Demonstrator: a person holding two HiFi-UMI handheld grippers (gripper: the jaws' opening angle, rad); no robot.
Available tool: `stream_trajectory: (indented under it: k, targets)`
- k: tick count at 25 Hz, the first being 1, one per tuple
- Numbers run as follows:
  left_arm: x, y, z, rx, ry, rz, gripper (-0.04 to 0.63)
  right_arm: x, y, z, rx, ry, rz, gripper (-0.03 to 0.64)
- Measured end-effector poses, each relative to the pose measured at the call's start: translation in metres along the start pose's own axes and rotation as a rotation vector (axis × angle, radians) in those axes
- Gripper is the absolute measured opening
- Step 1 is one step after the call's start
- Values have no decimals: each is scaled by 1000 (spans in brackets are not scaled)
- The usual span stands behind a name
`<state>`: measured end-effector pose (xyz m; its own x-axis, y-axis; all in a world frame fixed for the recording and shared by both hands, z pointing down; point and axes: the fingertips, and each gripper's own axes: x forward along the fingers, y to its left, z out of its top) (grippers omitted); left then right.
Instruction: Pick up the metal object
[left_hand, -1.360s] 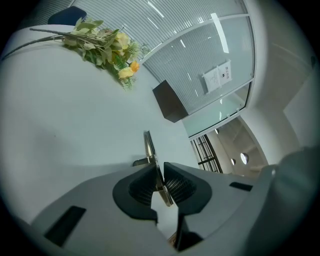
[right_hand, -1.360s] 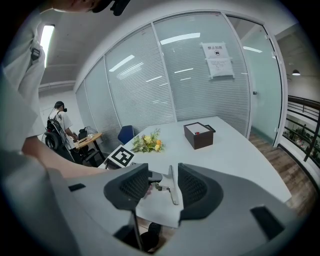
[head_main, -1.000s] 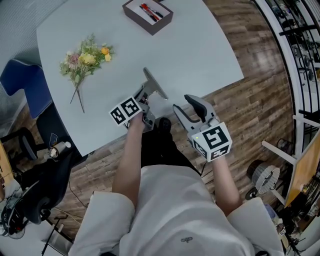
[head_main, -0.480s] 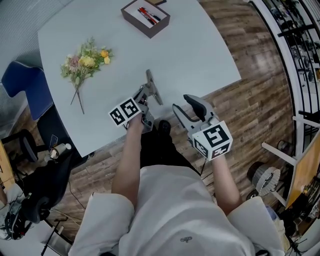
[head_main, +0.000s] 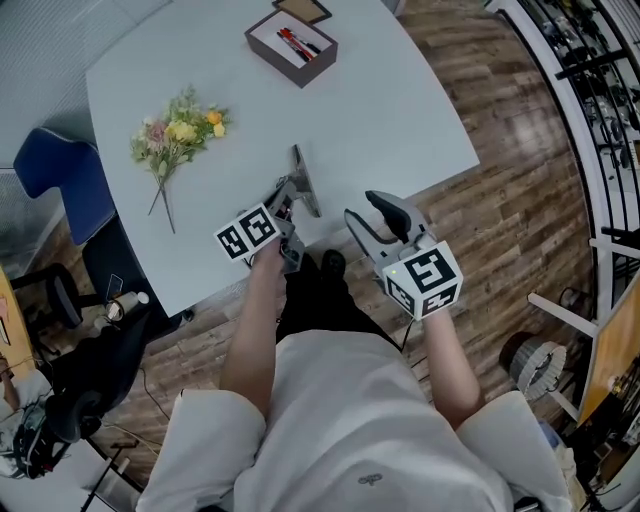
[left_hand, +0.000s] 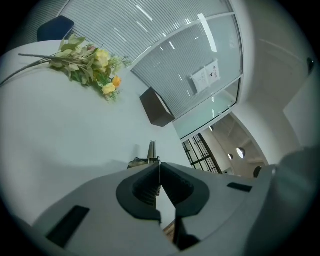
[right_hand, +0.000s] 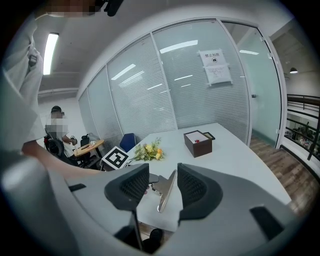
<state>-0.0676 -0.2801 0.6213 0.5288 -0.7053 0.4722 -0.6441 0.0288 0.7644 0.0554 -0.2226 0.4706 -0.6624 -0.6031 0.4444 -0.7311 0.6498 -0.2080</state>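
One metal object (head_main: 304, 181), one flower bunch (head_main: 180, 130), one box (head_main: 291, 41), one table (head_main: 400, 110), two grippers (left gripper (head_main: 284, 196), right gripper (head_main: 371, 216)).

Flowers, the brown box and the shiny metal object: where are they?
flowers (head_main: 180, 131): head view, on the yellow blooms.
brown box (right_hand: 203, 148): right gripper view, on its dark side wall.
metal object (head_main: 304, 180): head view, on its long flat bar.

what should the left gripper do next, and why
Probably lift the left gripper straight up a little: its jaws are shut on the long silver metal clip, whose far end looks low over the pale grey table.
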Motion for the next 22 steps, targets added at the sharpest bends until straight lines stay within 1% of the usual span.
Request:
stream_trajectory:
  k: [5, 10, 13, 22]
  targets:
    - [-13, -17, 13, 78, -17, -17, 25, 0, -2, 10, -13, -23, 5, 169]
    - [-30, -38, 26, 186, -29, -23, 23, -4, -2, 28, -40, -56, 7, 166]
    - [-37, -53, 33, 227, -48, -50, 23, -4, -1, 39, -52, -78, 10, 163]
    - [-65, -90, 43, 388, -87, -81, 23, 3, 7, 48, -74, -100, 50, 156]
